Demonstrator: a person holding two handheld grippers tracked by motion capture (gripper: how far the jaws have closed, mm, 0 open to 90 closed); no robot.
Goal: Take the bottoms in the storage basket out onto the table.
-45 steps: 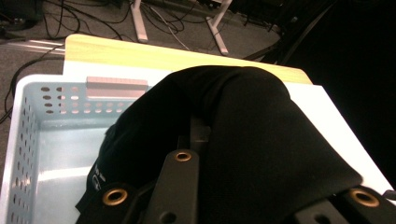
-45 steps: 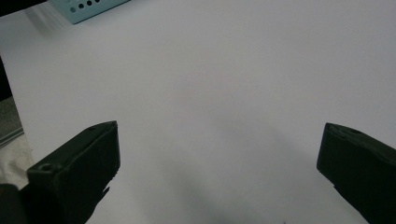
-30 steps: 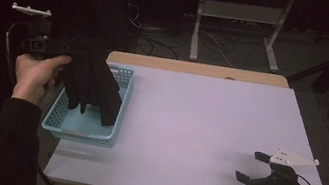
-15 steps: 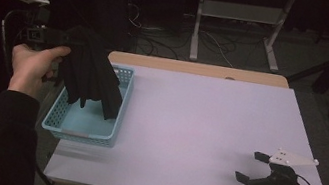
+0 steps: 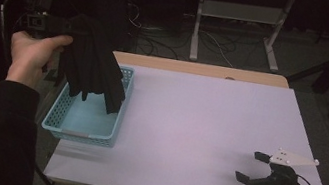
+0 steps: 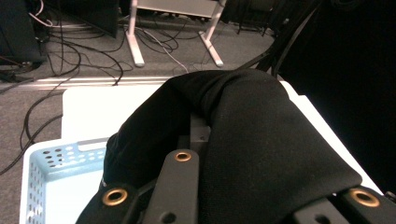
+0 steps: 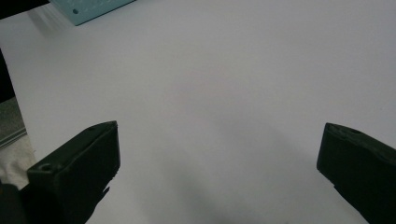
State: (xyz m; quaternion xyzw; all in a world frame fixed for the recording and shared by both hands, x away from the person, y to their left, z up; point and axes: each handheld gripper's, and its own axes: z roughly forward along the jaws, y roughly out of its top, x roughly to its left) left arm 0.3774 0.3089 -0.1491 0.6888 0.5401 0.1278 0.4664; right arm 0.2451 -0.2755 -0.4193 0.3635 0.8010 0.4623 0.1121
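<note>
From my seat, the basket [image 5: 84,119] sits on the desk [image 5: 197,128] at its left edge, near the front. My left tool [image 5: 54,26] is up above the basket's far left corner, clamped on the cloth [image 5: 93,68] — it hangs down over the basket's far end. My right tool [image 5: 260,172] rests at the desk's front right corner — jaws apart, well away from the basket, pointing left toward it.

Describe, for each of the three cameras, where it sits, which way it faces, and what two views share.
High view: above the near side, facing forward and down on the table; forearms show.
Left gripper view: on the left hand-held gripper, looking along jaws shut on the black cloth.
Right gripper view: on the right hand-held gripper, jaws apart over tabletop.
All share the blue basket.
</note>
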